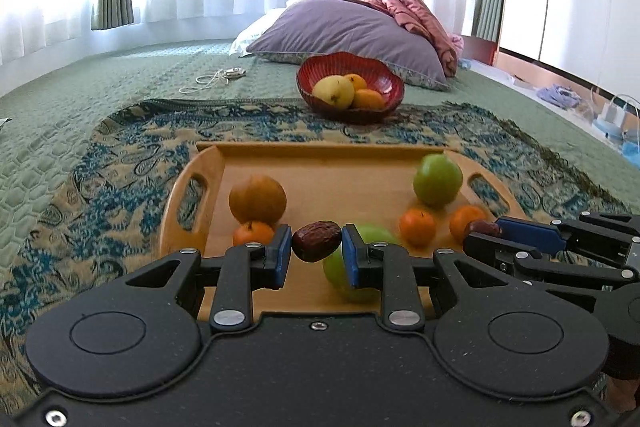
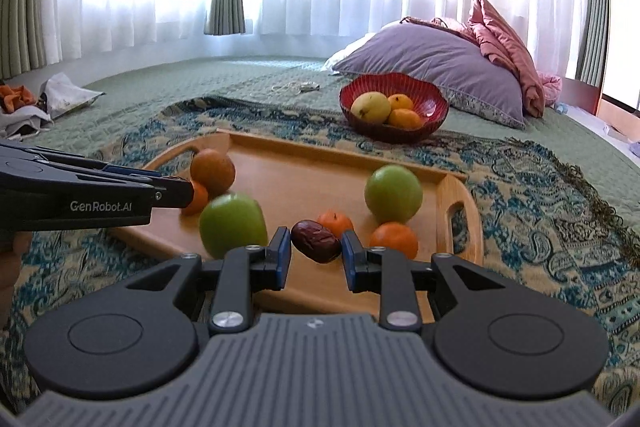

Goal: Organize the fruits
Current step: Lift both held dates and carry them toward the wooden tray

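Only rightward: crumpled cloths (image 2: 24, 107) beyond the paisley throw (image 2: 520, 195).

Your left gripper (image 1: 316, 245) is matte black, with blue pads (image 1: 285, 251) on its fingers, silver pivot screws and two round discs on its flat base. Your right gripper (image 2: 315, 247) matches it, but its base is ribbed grey. White "GenRobot.AI" lettering marks the left gripper's side in the right view.
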The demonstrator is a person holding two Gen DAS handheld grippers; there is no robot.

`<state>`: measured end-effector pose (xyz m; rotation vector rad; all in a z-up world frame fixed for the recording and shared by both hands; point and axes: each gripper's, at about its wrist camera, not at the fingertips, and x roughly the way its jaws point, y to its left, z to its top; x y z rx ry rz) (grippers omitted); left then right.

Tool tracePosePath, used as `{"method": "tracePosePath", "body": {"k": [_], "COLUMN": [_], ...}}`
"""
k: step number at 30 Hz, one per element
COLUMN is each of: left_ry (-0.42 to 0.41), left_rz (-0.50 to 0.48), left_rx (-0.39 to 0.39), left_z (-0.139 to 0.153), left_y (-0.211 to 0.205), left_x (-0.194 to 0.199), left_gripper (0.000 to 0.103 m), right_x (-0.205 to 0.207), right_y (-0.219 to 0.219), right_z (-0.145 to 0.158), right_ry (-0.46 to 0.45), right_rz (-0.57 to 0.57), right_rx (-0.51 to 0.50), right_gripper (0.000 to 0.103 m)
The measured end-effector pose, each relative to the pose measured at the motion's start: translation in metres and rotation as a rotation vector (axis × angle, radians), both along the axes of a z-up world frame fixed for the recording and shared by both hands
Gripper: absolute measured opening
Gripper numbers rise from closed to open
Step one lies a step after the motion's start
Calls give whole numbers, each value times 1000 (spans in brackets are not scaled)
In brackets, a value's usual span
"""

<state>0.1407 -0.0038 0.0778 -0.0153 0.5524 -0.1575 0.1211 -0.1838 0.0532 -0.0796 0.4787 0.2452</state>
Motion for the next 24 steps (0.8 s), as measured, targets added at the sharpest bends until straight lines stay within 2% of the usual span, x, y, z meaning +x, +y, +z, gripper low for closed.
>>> {"method": "tracePosePath", "body": {"k": [24], "left_ry": [29], "left_rz": [22], "left_rx": [-24], "left_z": [6], "left_y": [8], "left_x": [55], "left_gripper": [26], "right_x": [47], "right_y": [2], "right_z": [10], "right_ry": [-1], "right_rz": [-43], "right_rx": [24], "right_gripper": [32]}}
